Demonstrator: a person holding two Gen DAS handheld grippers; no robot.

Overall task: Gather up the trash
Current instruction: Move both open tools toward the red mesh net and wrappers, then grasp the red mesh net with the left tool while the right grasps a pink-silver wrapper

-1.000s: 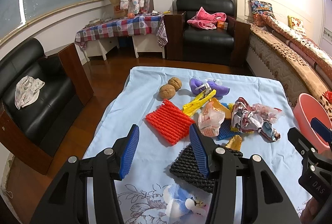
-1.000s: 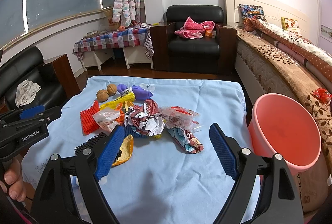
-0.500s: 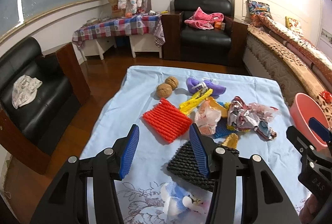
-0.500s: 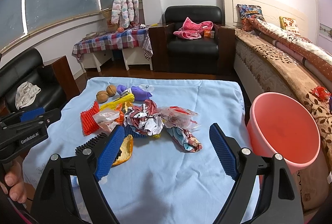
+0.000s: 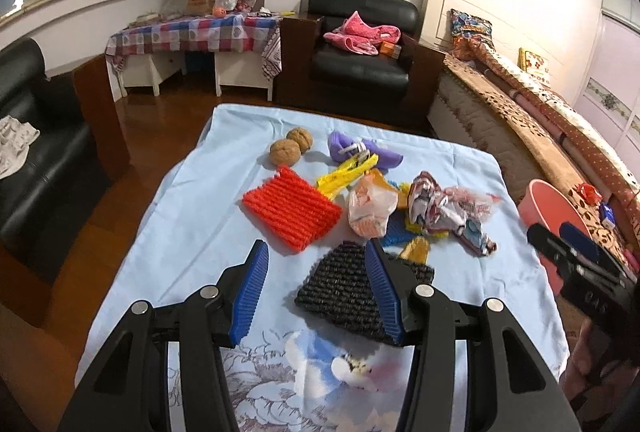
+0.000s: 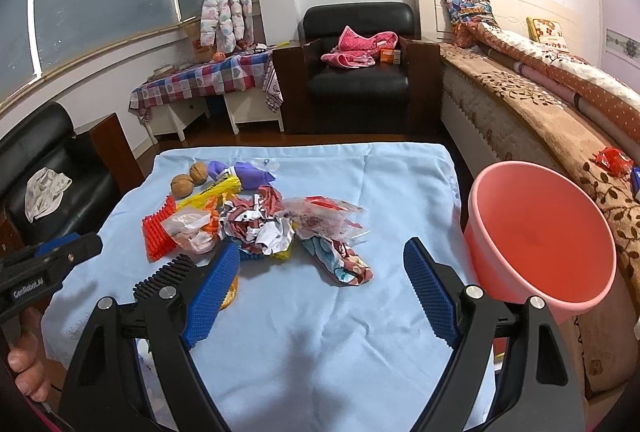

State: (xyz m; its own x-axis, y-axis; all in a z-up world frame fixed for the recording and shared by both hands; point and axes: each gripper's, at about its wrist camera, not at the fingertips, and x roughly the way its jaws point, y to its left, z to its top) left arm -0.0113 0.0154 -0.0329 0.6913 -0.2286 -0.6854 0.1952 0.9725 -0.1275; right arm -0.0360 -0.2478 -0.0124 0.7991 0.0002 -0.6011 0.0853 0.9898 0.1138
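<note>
"GenRobot.AI" on left hand-held gripper (image 6: 50,264)

**Two wrist views over one table**

The left wrist camera looks forward and down along its gripper (image 5: 316,288) from the table's near-left; the right wrist camera looks likewise from the near-right; both share the blue tablecloth (image 5: 192,216), the litter pile (image 6: 260,224) and the pink bucket (image 6: 540,232).
</note>
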